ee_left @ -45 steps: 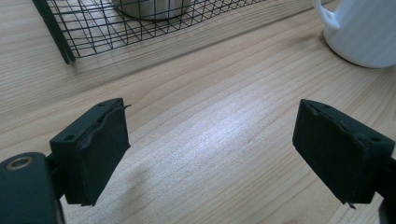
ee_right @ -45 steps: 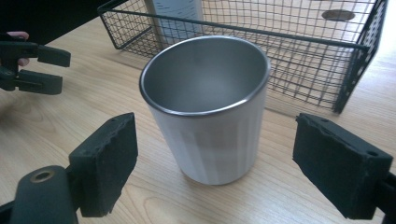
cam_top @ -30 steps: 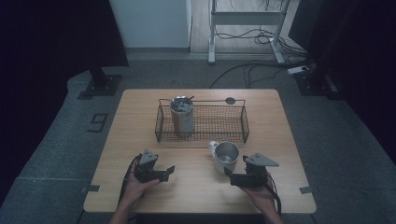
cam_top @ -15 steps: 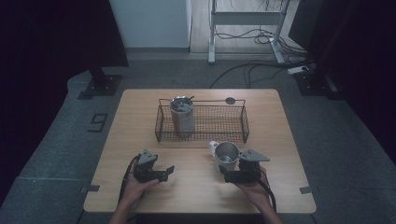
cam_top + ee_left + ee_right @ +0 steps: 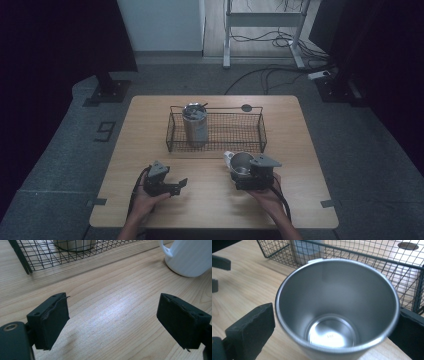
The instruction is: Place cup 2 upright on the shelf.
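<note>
My right claw [image 5: 332, 322], its jaws having just opened wide, straddles the white-handled, steel-lined mug [image 5: 337, 307] without pressing it, ready to grip, just before the black wire basket [image 5: 216, 131]; my left claw [image 5: 120, 320] waits half-open, empty.

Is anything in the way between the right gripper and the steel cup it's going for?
Nothing visible: the cup already sits between the right gripper's jaws, which have just been opening, beside the wire basket.
</note>
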Action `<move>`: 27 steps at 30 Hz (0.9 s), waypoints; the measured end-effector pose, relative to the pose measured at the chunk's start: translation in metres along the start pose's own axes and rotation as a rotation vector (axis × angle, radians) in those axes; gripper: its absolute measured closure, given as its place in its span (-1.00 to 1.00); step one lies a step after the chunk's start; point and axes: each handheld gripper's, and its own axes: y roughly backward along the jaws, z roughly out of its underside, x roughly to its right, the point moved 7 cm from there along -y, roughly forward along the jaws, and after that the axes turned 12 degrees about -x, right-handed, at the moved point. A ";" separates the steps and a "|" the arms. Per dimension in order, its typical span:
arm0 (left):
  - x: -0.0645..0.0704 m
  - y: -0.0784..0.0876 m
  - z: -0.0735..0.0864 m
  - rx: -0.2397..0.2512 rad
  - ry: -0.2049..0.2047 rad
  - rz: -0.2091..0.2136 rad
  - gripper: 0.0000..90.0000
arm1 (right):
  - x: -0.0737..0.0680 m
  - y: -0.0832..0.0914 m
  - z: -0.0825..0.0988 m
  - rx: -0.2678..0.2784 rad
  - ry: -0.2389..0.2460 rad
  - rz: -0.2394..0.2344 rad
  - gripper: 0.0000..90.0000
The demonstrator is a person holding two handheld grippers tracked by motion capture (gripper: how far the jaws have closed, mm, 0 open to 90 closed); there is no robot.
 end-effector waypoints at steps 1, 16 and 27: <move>0.000 0.000 0.000 0.000 0.000 0.000 -0.76 | 0.000 0.000 0.000 0.000 0.000 0.000 -1.00; 0.002 -0.002 0.001 0.003 -0.003 -0.004 -0.74 | 0.003 -0.016 -0.004 -0.012 0.017 0.057 -0.87; 0.002 -0.004 0.001 0.000 -0.002 -0.008 -0.73 | 0.003 -0.016 -0.003 -0.010 0.043 0.057 -0.85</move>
